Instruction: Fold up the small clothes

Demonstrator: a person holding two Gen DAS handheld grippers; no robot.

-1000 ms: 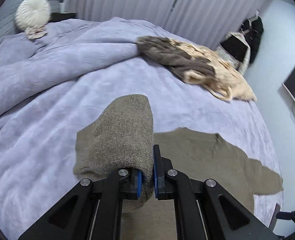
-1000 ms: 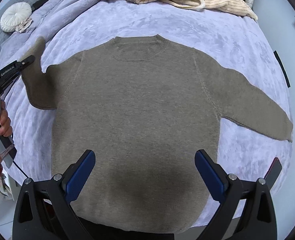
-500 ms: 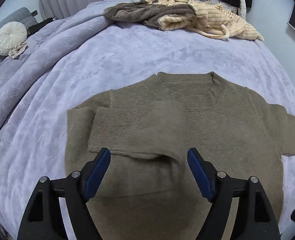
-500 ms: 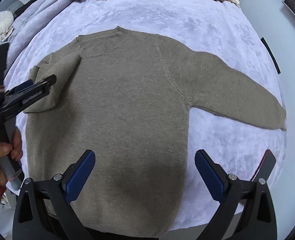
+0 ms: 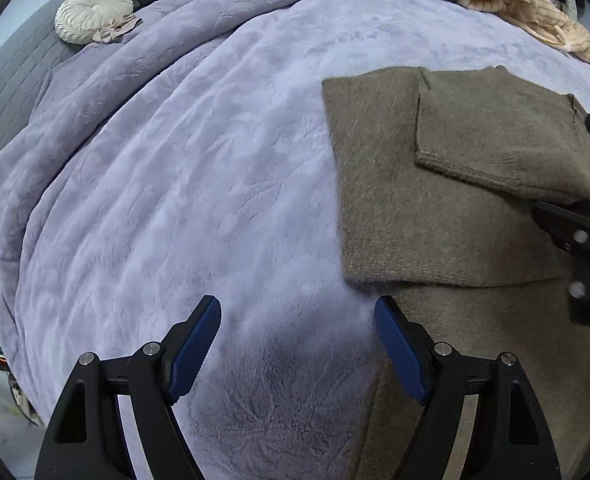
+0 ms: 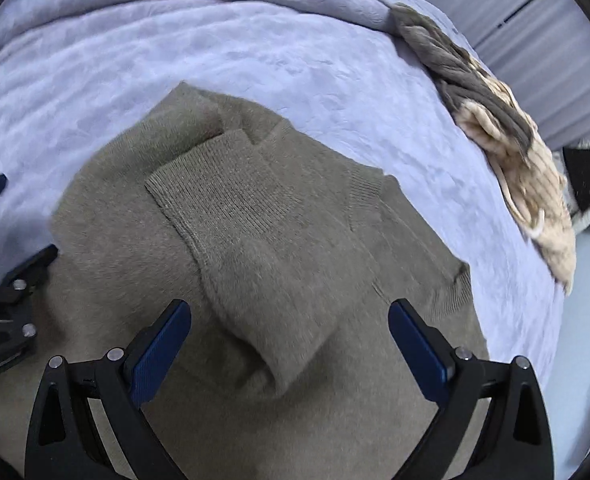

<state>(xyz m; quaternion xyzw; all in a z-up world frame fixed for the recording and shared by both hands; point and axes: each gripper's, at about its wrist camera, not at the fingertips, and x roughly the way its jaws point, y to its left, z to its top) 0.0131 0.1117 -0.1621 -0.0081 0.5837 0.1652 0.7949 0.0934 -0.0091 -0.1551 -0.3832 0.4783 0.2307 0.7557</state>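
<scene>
While both hand-held grippers [image 5: 298,354] [image 6: 289,354] gape empty, round cushion [image 5: 93,13] only left-view, sweater [image 6: 255,248] sleeve folded

The olive sweater [image 5: 435,208] is running off the right and lower edges of the left wrist view, so its hem is not showing. In the right wrist view its folded sleeve [image 6: 255,264] is lying over the chest, hiding it. The pile of clothes [image 6: 507,136] near the bed's far edge is blurring.
</scene>
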